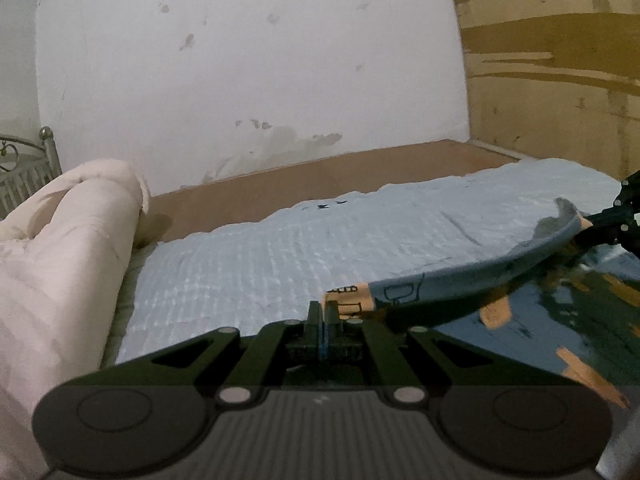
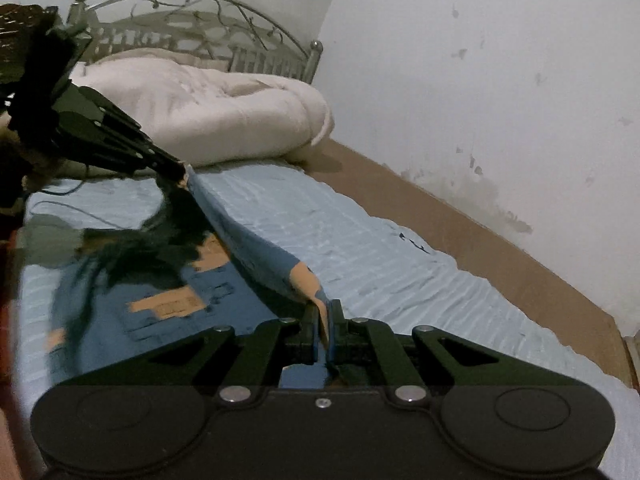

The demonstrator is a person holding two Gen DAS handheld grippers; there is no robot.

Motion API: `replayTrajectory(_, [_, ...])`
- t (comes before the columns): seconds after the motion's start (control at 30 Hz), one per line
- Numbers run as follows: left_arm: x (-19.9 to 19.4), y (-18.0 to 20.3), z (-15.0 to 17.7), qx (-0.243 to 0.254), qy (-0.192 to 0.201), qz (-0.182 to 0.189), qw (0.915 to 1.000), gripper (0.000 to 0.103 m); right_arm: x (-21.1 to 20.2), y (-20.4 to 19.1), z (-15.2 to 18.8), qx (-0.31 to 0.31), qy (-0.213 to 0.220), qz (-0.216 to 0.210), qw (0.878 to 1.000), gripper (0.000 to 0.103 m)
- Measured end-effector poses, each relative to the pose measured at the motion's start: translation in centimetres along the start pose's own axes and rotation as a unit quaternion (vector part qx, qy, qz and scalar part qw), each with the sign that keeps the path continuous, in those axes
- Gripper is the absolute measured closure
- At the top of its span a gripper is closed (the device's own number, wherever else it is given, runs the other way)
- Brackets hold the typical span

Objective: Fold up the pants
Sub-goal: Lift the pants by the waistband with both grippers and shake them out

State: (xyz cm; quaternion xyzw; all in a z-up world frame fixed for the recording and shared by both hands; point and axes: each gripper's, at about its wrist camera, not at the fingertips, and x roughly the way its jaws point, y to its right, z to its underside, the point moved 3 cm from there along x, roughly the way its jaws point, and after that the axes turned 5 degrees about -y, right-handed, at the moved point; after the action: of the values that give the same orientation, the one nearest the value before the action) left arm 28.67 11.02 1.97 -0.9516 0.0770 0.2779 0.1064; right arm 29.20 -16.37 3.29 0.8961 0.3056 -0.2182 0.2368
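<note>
The pants (image 1: 460, 284) are blue with orange and dark patches. Their edge is lifted above the light blue bed sheet and stretched between my two grippers. My left gripper (image 1: 323, 312) is shut on one end of that edge. My right gripper (image 2: 324, 320) is shut on the other end; it shows in the left wrist view (image 1: 588, 224) at far right. The left gripper shows in the right wrist view (image 2: 182, 172) at upper left. The rest of the pants (image 2: 168, 292) hangs down onto the sheet below the stretched edge.
A rolled pale pink comforter (image 1: 68, 248) lies at the head of the bed by the metal headboard (image 2: 208, 36). A brown wooden strip (image 1: 320, 176) runs along the white wall. A wooden panel (image 1: 560, 80) stands at the foot. The blue sheet (image 1: 260, 264) is bare beyond the pants.
</note>
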Motion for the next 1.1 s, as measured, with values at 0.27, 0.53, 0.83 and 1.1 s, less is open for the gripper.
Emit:
replayTrajectory(0.27, [-2.8, 2.1, 4.8, 0.018, 0.013, 0.006, 0.9997, 0.103, -3.7, -4.6, 3.6, 0.019, 0.009, -0.007, 1.000, 0.100])
replayTrajectory(0.53, [-3.3, 3.7, 8.1, 0.040, 0.017, -0.001, 0.9991, 0.103, -3.7, -7.0, 6.4, 0.047, 0.011, 0.004, 0.999, 0.100])
replayTrajectory(0.83, [-3.9, 3.2, 8.9, 0.053, 0.015, 0.012, 0.9984, 0.103, -5.9, -9.3, 7.6, -0.004, 0.031, 0.028, 0.999, 0.100])
replayTrajectory(1.1, [-3.3, 3.4, 10.3, 0.056, -0.001, 0.017, 0.9983, 0.103, -5.6, -11.3, 9.2, -0.039, 0.004, 0.022, 0.999, 0.100])
